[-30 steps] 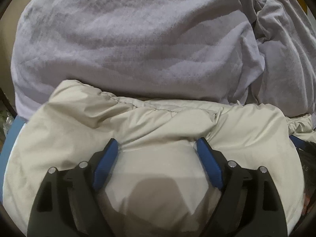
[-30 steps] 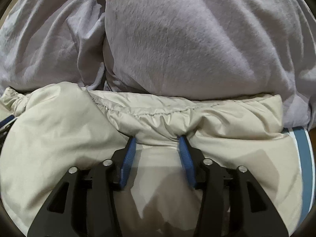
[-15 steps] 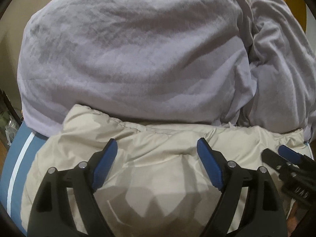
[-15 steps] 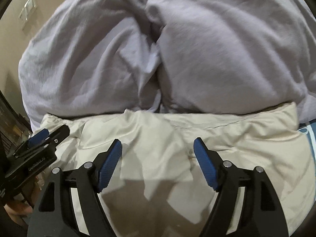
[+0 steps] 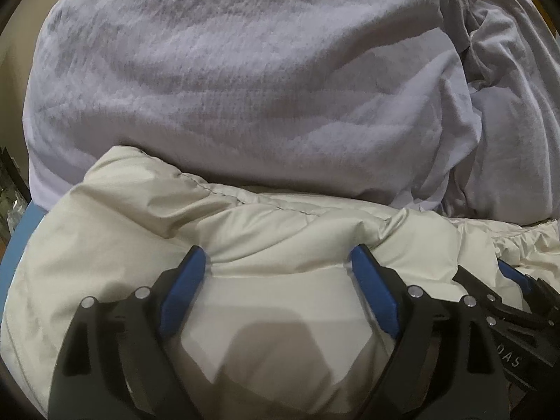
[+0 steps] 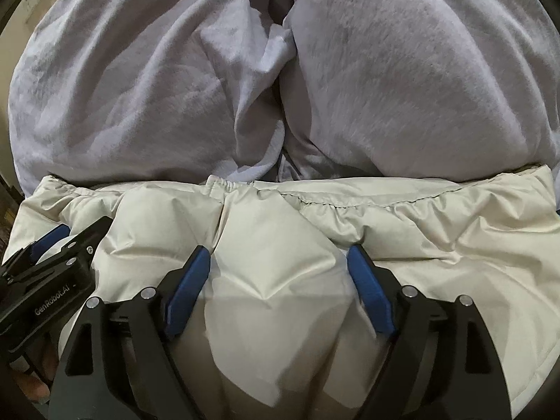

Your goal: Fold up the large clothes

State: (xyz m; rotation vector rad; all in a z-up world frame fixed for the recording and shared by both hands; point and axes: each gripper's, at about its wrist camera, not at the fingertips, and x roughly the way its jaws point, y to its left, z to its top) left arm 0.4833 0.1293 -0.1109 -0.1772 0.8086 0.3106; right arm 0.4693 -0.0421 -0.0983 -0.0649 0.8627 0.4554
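A cream puffy jacket (image 5: 245, 220) lies folded on the bed below a heap of lilac bedding; it also shows in the right wrist view (image 6: 437, 231). My left gripper (image 5: 276, 259) is open, its blue fingertips (image 5: 190, 269) pressing down on the jacket's left part. My right gripper (image 6: 278, 257) is open, its blue fingertips (image 6: 360, 266) pressing on the jacket's middle. The right gripper shows at the right edge of the left wrist view (image 5: 507, 290); the left gripper shows at the left edge of the right wrist view (image 6: 52, 248).
A bulky lilac duvet (image 5: 245, 87) fills the far side, bunched into two mounds (image 6: 402, 80). A blue bed sheet (image 5: 21, 238) shows at the left of the jacket. A beige wall (image 6: 31, 10) stands behind.
Both grippers, lifted back half a second ago, have come down again onto the jacket. The right gripper, narrower one second ago, stands wide open. The grippers are close together.
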